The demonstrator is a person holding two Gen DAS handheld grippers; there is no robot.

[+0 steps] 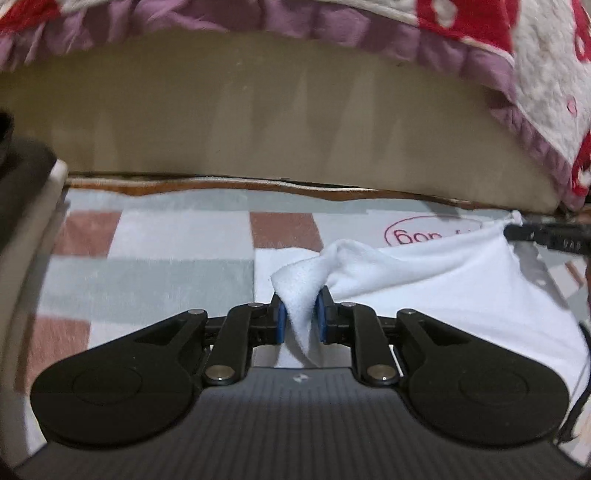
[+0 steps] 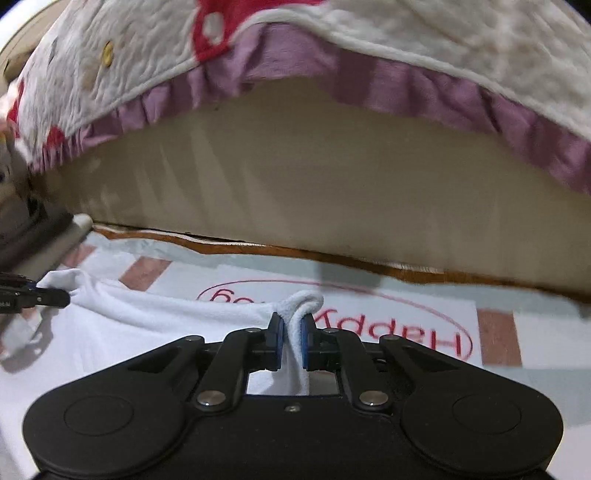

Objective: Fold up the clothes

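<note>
Left gripper (image 1: 300, 314): clamped on one bunched corner of the white cloth (image 1: 443, 280).
Right gripper (image 2: 292, 338): pinching the other corner.
Cloth: on the checked mat (image 1: 147, 266), edge lifted.
Progress: corners secured; fold itself not yet made.

Left hand-held gripper (image 1: 301, 317) and right hand-held gripper (image 2: 293, 341) clamped.

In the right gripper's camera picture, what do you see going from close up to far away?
right gripper pinching the white cloth → checked mat with red writing → cream mattress side → purple frill → red-and-white quilt
</note>
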